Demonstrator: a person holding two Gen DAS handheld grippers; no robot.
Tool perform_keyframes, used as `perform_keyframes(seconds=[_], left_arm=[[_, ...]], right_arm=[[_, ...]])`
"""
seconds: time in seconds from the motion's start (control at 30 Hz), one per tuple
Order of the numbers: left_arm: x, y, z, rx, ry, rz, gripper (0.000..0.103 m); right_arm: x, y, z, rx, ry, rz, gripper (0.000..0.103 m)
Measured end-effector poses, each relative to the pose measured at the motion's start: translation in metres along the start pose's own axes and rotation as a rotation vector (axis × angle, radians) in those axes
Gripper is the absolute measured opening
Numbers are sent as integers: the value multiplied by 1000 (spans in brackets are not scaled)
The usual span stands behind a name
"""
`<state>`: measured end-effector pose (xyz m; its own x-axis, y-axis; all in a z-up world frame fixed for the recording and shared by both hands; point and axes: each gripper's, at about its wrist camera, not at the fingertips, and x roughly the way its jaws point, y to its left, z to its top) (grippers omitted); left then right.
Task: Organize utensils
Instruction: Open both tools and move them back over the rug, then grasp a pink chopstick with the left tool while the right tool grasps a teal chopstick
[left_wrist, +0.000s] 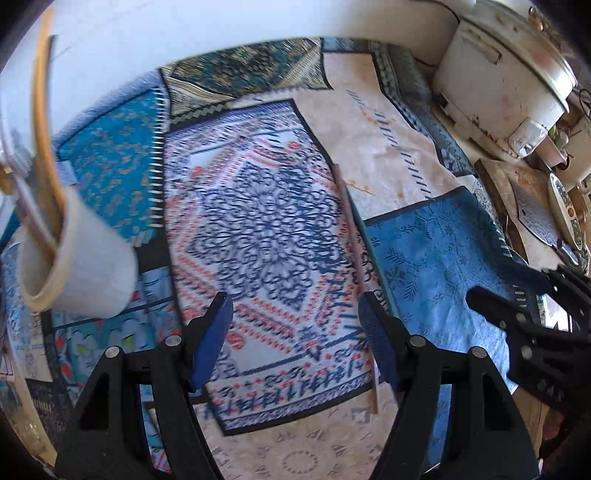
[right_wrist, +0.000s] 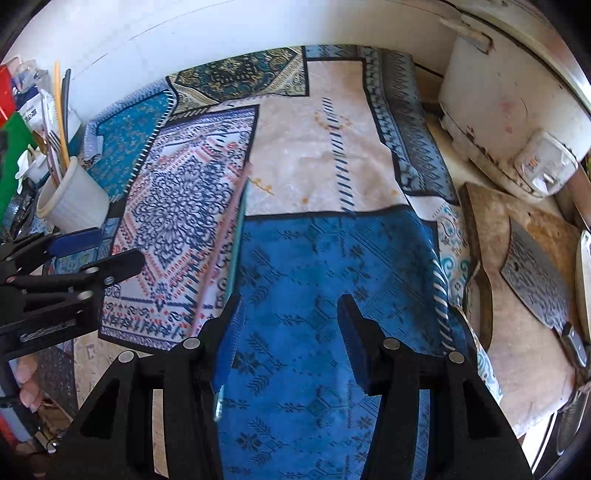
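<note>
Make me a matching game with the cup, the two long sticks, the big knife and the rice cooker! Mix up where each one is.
Things:
1. white cup
2. pink and teal chopsticks
3. cleaver
4. rice cooker

Places:
A. on the wooden cutting board
B. flat on the patterned mats
C. far right corner by the wall
D. left side, holding utensils

Pairs: 1-D, 2-B, 3-A, 4-C
</note>
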<state>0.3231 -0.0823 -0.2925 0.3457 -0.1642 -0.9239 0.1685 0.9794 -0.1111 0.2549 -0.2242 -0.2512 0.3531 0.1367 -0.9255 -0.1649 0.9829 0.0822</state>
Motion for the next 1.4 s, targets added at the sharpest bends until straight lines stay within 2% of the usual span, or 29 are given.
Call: perform_keyframes(seconds=[0.1,0.13,0.2,0.27,0.37,0.43,0.5,0.53,0.63,0.67,0.73,0.9,1.07,1.13,1.4], left_arm=[[21,-9,12,1,42,-19,67],[29,-12,17,-1,58,-21,65],[41,-16,22,1,83,-29,52],[50,-21,26,14,99,-27,47],[53,-27,27,49,80,-17,40],[54,-30,27,74,61,0,28],[56,-29,27,86,54,21,10],[56,-26,27,83,55,18,6],[54,-11,22,47,71,-17,5],[53,-7,20,40,74,-17,5],[49,-1,12,33,85,-20,5],[41,10,-7,49,139,-50,5],[40,15,-15,64,193,-72,5],[40,15,-14,69,204,-68,5],[53,7,13,88,225,-51,7]], right_arm=[[4,-9,-8,43,22,19,48],[7,-10,-10,54,31,29,48],[12,-10,-14,75,50,55,48],[16,-8,-18,86,65,78,48],[22,1,-21,74,77,96,48],[25,11,-23,42,79,108,48],[29,20,-24,2,86,114,48],[32,25,-24,-18,93,114,48],[42,40,-26,-72,112,96,40],[46,45,-28,-92,125,85,33],[45,52,-29,-134,102,47,28],[45,50,-28,-167,109,38,7],[47,23,-19,-135,123,34,7],[52,18,-14,-123,139,67,7],[67,9,20,-106,154,85,6]])
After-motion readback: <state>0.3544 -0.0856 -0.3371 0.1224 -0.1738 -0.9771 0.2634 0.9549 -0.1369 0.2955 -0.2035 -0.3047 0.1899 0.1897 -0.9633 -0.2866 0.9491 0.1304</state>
